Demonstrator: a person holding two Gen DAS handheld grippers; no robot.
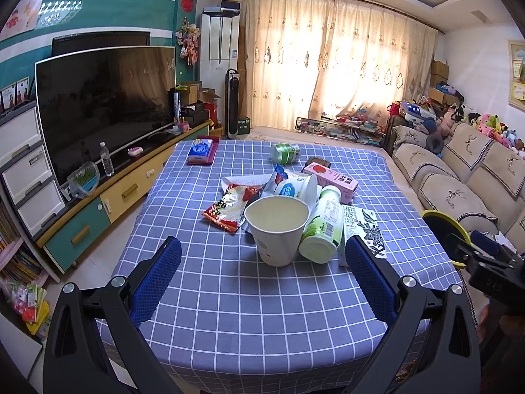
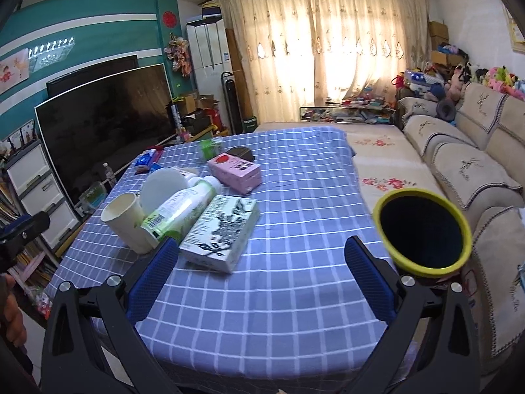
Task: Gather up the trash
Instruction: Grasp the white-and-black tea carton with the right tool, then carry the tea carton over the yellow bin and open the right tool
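Observation:
A pile of trash lies on the blue checked table (image 1: 256, 321). It holds an upright paper cup (image 1: 277, 229), a green-and-white bottle (image 1: 323, 226) on its side, a red snack wrapper (image 1: 229, 207), a yogurt tub (image 1: 297, 187), a pink carton (image 1: 331, 180), a black-patterned white carton (image 2: 223, 229) and a green can (image 1: 285, 152). My left gripper (image 1: 262, 243) is open just short of the cup, empty. My right gripper (image 2: 262, 244) is open over bare cloth, with the patterned carton by its left finger. A yellow-rimmed black bin (image 2: 423, 229) sits just outside its right finger.
A blue tissue pack (image 1: 200, 151) lies at the table's far left. A large TV (image 1: 105, 105) on a low cabinet (image 1: 108, 203) runs along the left. A beige sofa (image 2: 475, 177) lines the right, and a floral-covered bed (image 2: 377, 157) lies beyond the table.

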